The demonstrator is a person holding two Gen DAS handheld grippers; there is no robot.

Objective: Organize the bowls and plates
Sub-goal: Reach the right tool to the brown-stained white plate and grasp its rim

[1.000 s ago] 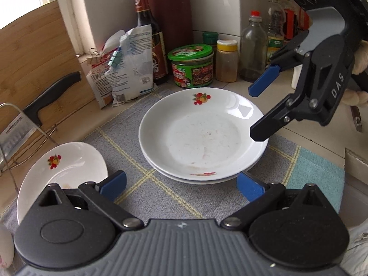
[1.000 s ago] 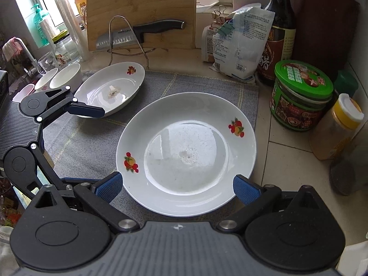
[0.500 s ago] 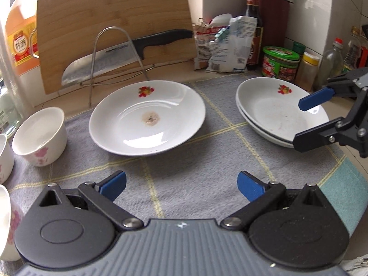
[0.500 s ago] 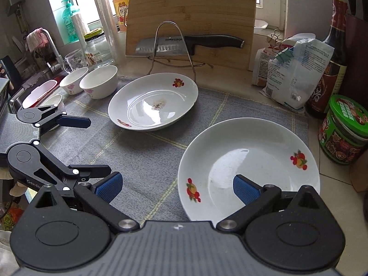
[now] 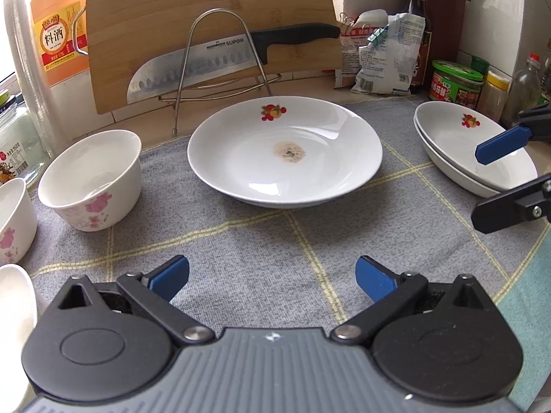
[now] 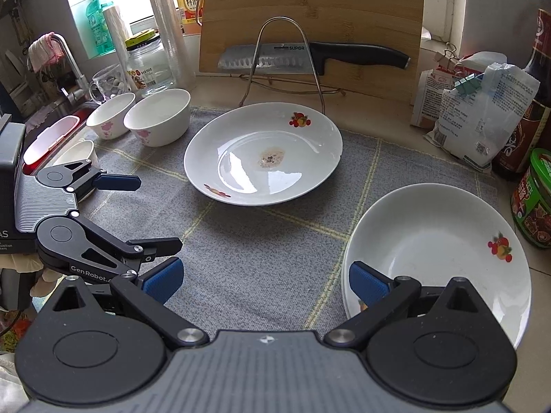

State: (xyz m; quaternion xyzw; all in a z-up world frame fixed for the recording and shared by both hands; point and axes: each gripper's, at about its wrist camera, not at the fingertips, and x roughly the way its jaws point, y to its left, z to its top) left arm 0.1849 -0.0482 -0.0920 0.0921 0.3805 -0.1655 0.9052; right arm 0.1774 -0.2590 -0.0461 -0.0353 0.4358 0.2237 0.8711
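Jaws: left gripper and right gripper both spread wide, empty.
Plate: soiled plate mid-mat, apart from stacked plates.
Handling: glazed, slippery, breakable — pinch the raised rim.

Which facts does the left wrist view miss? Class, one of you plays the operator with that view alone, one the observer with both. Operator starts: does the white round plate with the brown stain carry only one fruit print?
Observer: No. The white round stained plate has a second fruit print on its near rim.
Operator: What lies beyond the white flowered bowls, further left?
Observer: A metal sink tap with a pink cloth hung on it.
Operator: Anything behind the clear glass jar?
Observer: A green pump bottle stands by the window.
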